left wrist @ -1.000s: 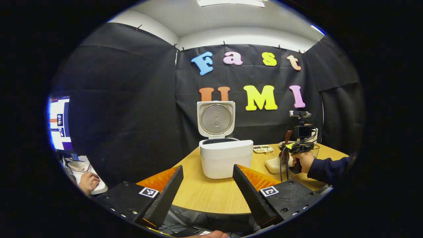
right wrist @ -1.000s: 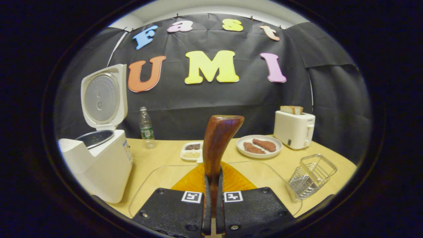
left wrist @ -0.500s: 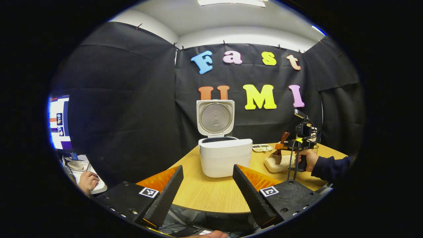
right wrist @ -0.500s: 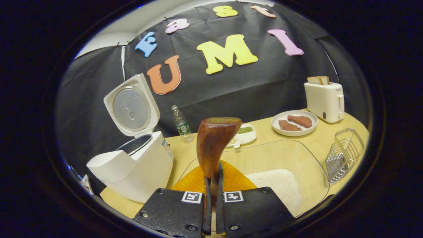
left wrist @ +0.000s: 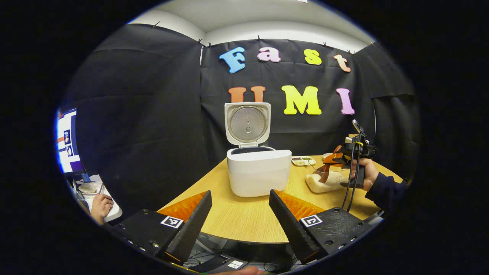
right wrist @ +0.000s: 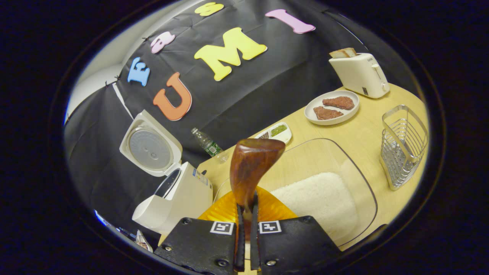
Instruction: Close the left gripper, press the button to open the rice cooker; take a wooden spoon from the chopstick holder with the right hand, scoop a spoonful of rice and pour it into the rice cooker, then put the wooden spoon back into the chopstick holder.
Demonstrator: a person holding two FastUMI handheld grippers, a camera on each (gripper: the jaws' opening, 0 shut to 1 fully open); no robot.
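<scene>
Even overhead light, sharp focus, strong fisheye bending toward the edges.

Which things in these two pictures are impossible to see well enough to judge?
- Inside of the rice cooker, left gripper view: its own front wall hides the pot.
- Wooden spoon, right gripper view: the right gripper's shut jaws cover its lower end.
- Small divided dish, right gripper view: contents too small to name.
- Clear rice container, left gripper view: partly hidden by the spoon.
</scene>
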